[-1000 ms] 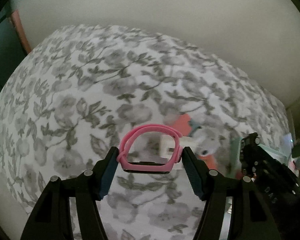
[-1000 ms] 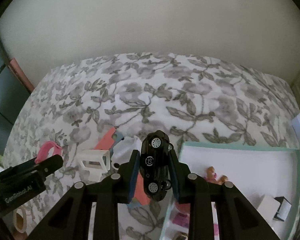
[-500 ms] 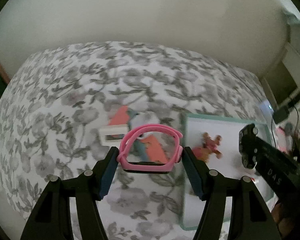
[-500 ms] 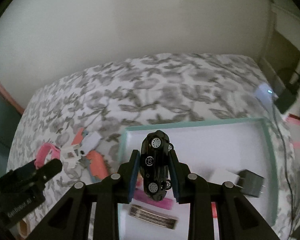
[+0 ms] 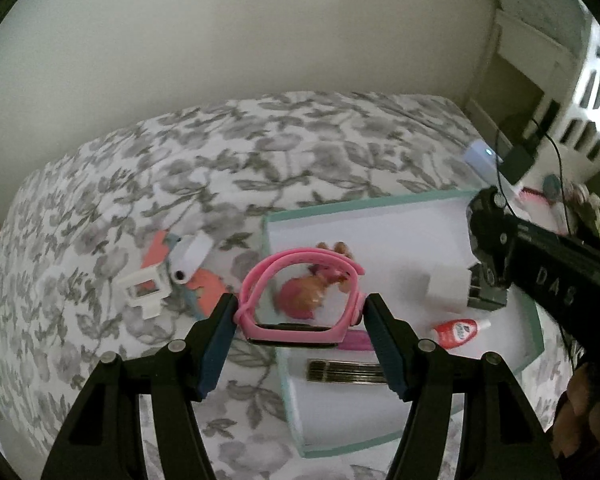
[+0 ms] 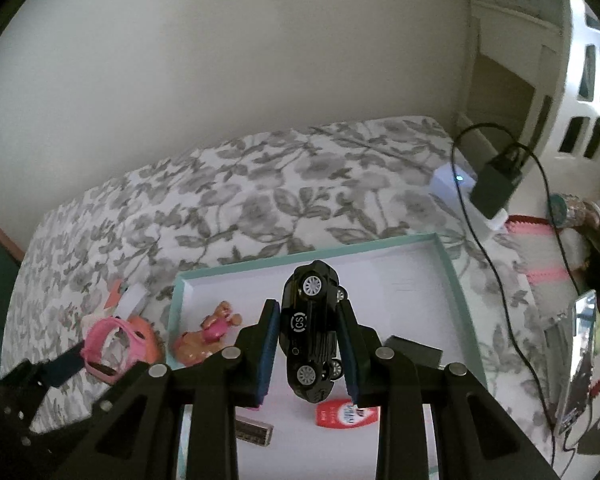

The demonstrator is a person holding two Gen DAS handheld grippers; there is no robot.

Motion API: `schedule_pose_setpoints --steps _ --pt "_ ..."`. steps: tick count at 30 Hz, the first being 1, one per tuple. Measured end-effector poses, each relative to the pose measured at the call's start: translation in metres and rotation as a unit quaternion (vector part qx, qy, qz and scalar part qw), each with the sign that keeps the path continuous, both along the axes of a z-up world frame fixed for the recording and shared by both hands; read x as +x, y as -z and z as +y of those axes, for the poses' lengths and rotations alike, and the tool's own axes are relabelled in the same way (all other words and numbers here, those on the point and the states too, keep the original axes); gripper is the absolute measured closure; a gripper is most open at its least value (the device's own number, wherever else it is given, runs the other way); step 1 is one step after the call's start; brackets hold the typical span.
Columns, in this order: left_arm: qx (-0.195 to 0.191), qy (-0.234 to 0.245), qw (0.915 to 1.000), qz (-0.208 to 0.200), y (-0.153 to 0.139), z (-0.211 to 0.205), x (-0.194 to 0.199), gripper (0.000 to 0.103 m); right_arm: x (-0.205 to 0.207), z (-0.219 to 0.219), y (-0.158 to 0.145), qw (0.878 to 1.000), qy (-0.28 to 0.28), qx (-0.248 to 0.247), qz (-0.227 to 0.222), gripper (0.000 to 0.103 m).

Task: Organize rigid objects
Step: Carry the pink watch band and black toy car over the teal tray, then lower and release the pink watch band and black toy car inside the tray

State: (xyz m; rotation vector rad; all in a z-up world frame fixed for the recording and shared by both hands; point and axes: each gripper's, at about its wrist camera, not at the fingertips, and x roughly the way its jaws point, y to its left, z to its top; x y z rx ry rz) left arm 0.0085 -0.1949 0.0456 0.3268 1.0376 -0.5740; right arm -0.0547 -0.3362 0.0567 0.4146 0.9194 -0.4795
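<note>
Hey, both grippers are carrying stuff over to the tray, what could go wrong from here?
The pink watch is gripped only by its springy band, so it might twist free of the left gripper. The black toy car, pinched on end in the right gripper, may roll once released. The tray already holds a doll and red bottle, and drops could knock them.

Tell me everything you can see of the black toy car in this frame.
The black toy car is small and glossy, with silver-spoked wheels and a round white "CS" mark on its body. It is clamped between the blue pads of the right gripper, nose pointing away from the camera, turned on its side so its wheels face the view. It hangs above the white tray with the teal rim, touching only the pads.
</note>
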Motion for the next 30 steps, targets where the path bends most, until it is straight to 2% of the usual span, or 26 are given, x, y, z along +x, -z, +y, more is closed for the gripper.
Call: schedule_pose_setpoints --steps 9,15,22,30 --pt "0.008 0.026 0.9996 0.012 0.015 -0.024 -0.014 0.037 -0.020 -0.021 0.001 0.999 0.030 0.011 -0.005 0.073" --pt "0.013 0.033 0.9991 0.024 0.028 -0.033 -0.018 0.037 -0.026 -0.037 0.018 0.998 0.050 0.027 0.011 0.073" --pt "0.029 0.044 0.9985 0.015 0.039 -0.041 -0.024 0.037 -0.021 -0.037 0.038 0.998 0.041 0.034 0.027 0.073" --pt "0.038 0.040 0.9981 0.027 0.052 -0.042 -0.020 0.037 -0.017 -0.037 0.054 0.998 0.038 0.031 0.044 0.072"
